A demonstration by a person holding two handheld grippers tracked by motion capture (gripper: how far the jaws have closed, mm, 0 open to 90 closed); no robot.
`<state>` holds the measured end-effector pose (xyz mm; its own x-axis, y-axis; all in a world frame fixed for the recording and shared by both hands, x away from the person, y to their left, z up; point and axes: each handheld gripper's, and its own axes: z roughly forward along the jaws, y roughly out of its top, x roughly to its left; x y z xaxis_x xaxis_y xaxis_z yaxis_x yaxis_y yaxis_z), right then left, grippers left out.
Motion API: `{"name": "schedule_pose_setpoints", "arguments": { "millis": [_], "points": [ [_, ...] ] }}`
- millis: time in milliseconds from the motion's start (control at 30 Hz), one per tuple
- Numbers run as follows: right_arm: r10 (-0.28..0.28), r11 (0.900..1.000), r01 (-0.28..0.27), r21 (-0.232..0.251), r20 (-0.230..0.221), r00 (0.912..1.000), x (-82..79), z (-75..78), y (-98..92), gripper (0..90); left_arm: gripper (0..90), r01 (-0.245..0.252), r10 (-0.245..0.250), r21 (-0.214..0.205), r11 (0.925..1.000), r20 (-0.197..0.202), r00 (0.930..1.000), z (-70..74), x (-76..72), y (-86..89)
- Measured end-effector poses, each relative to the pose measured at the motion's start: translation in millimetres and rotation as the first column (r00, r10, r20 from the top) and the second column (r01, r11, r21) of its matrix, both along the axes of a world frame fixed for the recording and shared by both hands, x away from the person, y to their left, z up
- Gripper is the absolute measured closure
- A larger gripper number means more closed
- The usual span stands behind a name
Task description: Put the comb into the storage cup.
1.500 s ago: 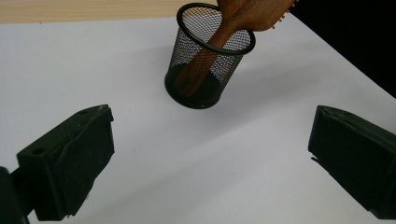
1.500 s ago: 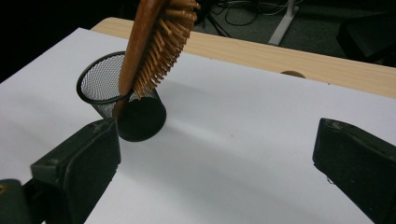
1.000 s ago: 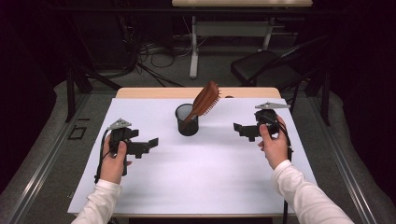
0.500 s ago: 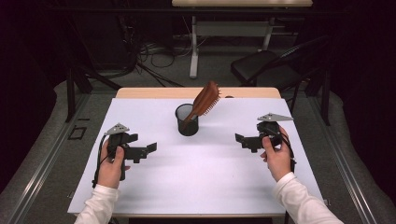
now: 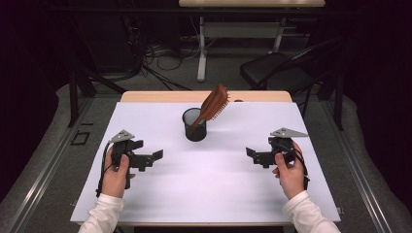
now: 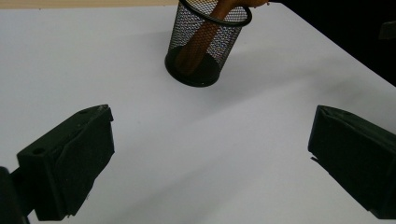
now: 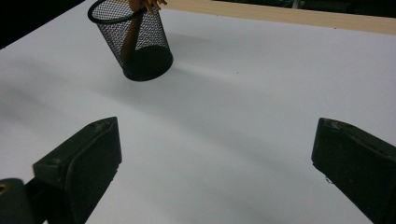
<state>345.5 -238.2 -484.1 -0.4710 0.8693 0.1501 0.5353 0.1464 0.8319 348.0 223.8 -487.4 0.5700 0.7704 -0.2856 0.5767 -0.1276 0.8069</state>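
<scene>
A brush (image 5: 214,104) stands tilted in a mesh cup (image 5: 195,124) at the counter's (image 5: 209,189) far middle, as the left gripper (image 5: 156,156) and right gripper (image 5: 250,153) hover well apart, each with jaws wide and holding nothing

Bare counter (image 5: 214,189) is seen between both grippers; only the mesh cup (image 5: 195,125) with tilted hairbrush (image 5: 212,105) stands ahead, centre-back.

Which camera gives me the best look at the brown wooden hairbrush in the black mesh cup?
The high view: the whole brown wooden hairbrush shows, leaning right in the black mesh cup. Both gripper views crop the head and show only the handle through the mesh.
</scene>
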Motion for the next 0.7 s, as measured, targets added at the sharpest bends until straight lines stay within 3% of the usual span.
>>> {"name": "schedule_pose_setpoints", "arguments": {
  "millis": [300,700],
  "points": [
    [-0.004,0.9997,0.004,0.023,0.0,1.0,-5.0,-11.8,-0.9,2.3,0.3,0.0,0.0,0.001,1.0,0.001,1.0,-2.4,-0.3,0.0],
    [-0.005,0.9998,0.005,0.02,0.011,0.9999,-8.5,-18.0,-1.2,3.2,0.3,-0.002,0.002,0.001,1.0,-0.003,1.0,-4.6,-0.7,-0.6]
  ]
}}
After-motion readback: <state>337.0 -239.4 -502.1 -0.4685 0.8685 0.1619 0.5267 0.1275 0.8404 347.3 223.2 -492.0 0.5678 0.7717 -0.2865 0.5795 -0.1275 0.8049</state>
